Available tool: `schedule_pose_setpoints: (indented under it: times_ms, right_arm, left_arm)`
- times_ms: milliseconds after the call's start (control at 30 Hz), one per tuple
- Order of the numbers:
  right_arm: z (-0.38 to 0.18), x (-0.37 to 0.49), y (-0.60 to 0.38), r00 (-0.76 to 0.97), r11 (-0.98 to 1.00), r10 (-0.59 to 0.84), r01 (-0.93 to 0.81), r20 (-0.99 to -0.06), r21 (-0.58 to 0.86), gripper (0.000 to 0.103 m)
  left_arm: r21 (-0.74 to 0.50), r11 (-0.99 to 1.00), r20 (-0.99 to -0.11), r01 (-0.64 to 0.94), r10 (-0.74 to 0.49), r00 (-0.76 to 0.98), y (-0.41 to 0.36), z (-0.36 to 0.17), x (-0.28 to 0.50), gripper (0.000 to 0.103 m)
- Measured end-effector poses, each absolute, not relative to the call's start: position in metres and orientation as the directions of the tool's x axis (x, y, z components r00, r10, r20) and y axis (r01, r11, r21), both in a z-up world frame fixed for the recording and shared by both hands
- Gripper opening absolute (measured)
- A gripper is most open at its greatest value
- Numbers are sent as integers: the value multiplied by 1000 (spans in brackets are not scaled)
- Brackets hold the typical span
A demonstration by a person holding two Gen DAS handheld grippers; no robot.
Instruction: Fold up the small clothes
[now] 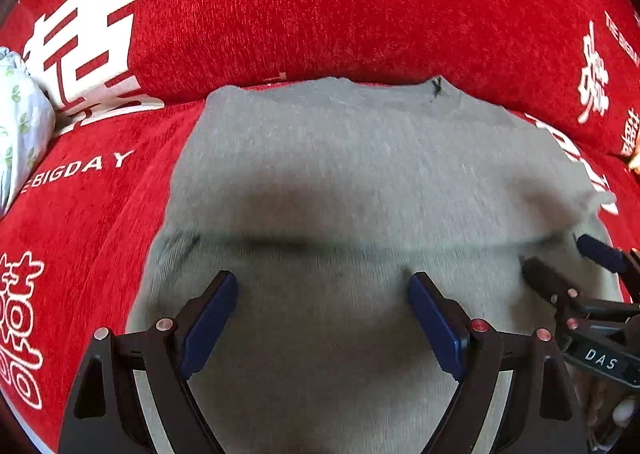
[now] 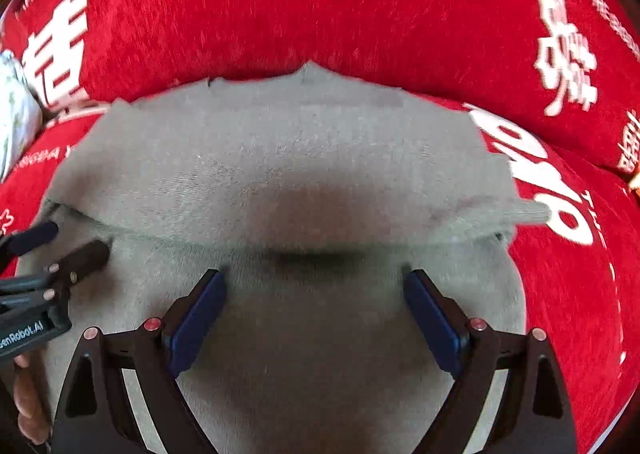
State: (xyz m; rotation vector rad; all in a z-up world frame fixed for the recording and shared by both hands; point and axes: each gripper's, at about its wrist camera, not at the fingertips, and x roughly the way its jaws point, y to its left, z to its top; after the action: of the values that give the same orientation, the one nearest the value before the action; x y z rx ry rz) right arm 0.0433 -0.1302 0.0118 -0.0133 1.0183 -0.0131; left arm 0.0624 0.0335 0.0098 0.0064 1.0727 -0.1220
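A grey knit garment (image 1: 360, 174) lies flat on a red sofa seat, with a fold edge running across its near part; it also shows in the right wrist view (image 2: 288, 158). My left gripper (image 1: 323, 281) is open and empty, hovering over the garment's near layer. My right gripper (image 2: 315, 278) is open and empty too, over the same layer. Each gripper shows in the other's view: the right gripper (image 1: 560, 258) at the right edge, the left gripper (image 2: 76, 242) at the left edge, both open. A small tab of the garment (image 2: 528, 212) sticks out right.
The red sofa seat (image 1: 80, 214) with white lettering lies under the garment, and the red backrest cushion (image 1: 320, 6) rises just behind it. A white floral cloth bundle (image 1: 20, 118) sits at the far left. A second cushion (image 2: 580, 54) is at the right.
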Motion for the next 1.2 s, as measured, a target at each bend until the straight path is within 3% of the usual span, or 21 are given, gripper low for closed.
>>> schedule_pose_setpoints:
  times_ms: [167,233,367,467,567,733,833,1200]
  right_arm:
    - [13,9,-134,538,999,-5,-26,-843,-23,100]
    - [14,-9,-139,548,998,1,-53,-837,-34,100]
    - [17,-47,-168,570,1000,-1,-24,-822,-17,101]
    - [25,-68,-168,574,997,-69,26,-816,-66,101]
    - [37,-93,-139,629,997,34,-73,-777,-16,101]
    - [12,-110,-97,590,974,71,-214,-804,-71,101]
    - [8,-125,-114,630,975,91,-214,-772,-60,102]
    - [3,-176,-158,648,983,53,-167,-760,-74,102]
  left_arm:
    - [-24,990,-867,141,-91,490,37,12,31,90]
    - [12,989,-860,145,-64,506,47,11,13,103]
    - [-59,991,-848,123,-115,517,87,11,-13,103]
    - [-47,994,-846,96,-91,525,95,21,-33,103]
    - [-96,983,-823,154,-166,544,75,31,-63,103]
    - [80,975,-806,209,-60,588,38,10,-102,103]
    - [-18,984,-820,180,-117,560,62,7,-110,103]
    - [-7,991,-827,132,-80,557,83,4,-139,103]
